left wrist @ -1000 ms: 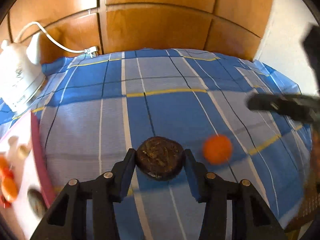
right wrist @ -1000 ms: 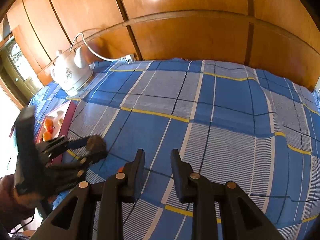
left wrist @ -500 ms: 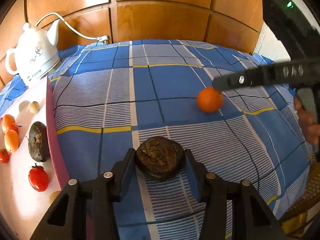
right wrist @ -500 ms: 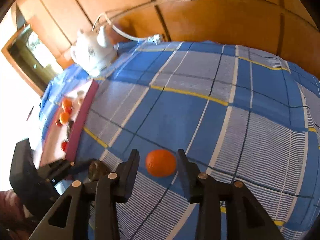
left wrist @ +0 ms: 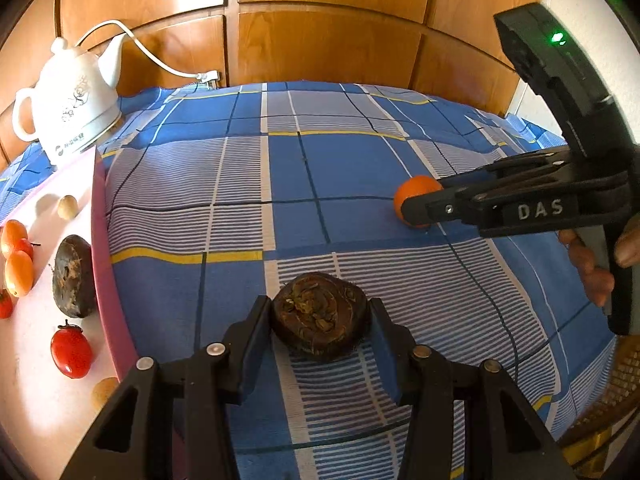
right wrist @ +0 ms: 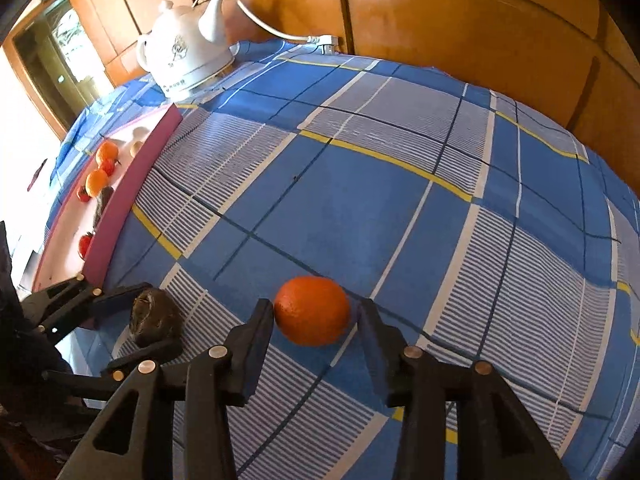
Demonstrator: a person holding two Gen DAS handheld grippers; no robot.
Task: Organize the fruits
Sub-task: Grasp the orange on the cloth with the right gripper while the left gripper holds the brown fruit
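Observation:
My left gripper is shut on a dark brown round fruit, held just above the blue checked cloth near the tray's pink edge. An orange lies on the cloth to the right. My right gripper points down around it with its jaws opening. The orange sits between them: the left pad is at its skin, the right pad a small gap away. In the left wrist view the right gripper half hides the orange. In the right wrist view the left gripper shows with the brown fruit.
A white tray with a pink rim at the left holds cherry tomatoes, small oranges, another dark brown fruit and pale nuts. A white kettle with a cord stands behind it. Wooden panels back the table; wickerwork is at the right.
The left gripper carried the brown fruit left toward the tray, then stopped. The right gripper came down over the orange and its jaws spread from shut to either side of it.

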